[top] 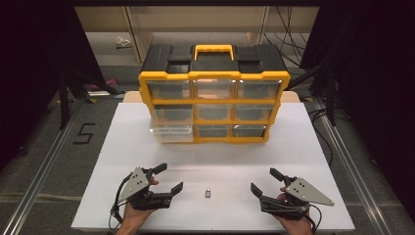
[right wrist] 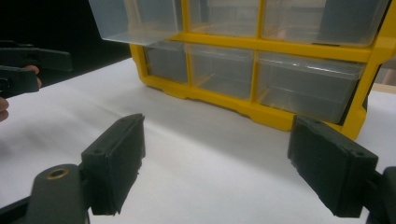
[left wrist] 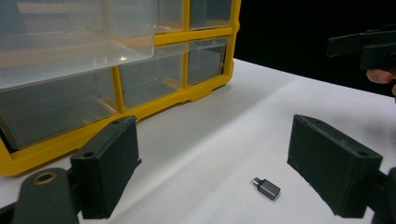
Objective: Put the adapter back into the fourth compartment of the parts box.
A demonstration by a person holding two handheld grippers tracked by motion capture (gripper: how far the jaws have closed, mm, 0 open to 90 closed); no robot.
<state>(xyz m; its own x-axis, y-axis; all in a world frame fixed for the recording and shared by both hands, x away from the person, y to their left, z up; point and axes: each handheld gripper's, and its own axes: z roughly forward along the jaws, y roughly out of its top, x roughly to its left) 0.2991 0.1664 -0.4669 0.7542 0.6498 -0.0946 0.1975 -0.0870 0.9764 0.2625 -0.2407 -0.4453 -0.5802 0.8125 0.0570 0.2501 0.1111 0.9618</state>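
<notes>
The small grey adapter (top: 208, 193) lies on the white table (top: 303, 147) between the two grippers, just ahead of the left gripper (top: 169, 178) and touching neither. Both the left gripper and the right gripper (top: 264, 181) have their jaws spread wide, holding nothing. Beyond them stands the yellow drawer cabinet (top: 214, 105), its lower-left clear drawer (top: 171, 131) pulled out.

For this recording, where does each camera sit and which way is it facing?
High view: above the person's side, looking forward and down on the white table; both hands, left gripper and right gripper show.
Left gripper view: between its open jaws, toward the drawer cabinet and small adapter.
Right gripper view: between its open jaws, toward the cabinet's lower drawers.
Shared: cabinet in all; adapter in the high and left gripper views.
</notes>
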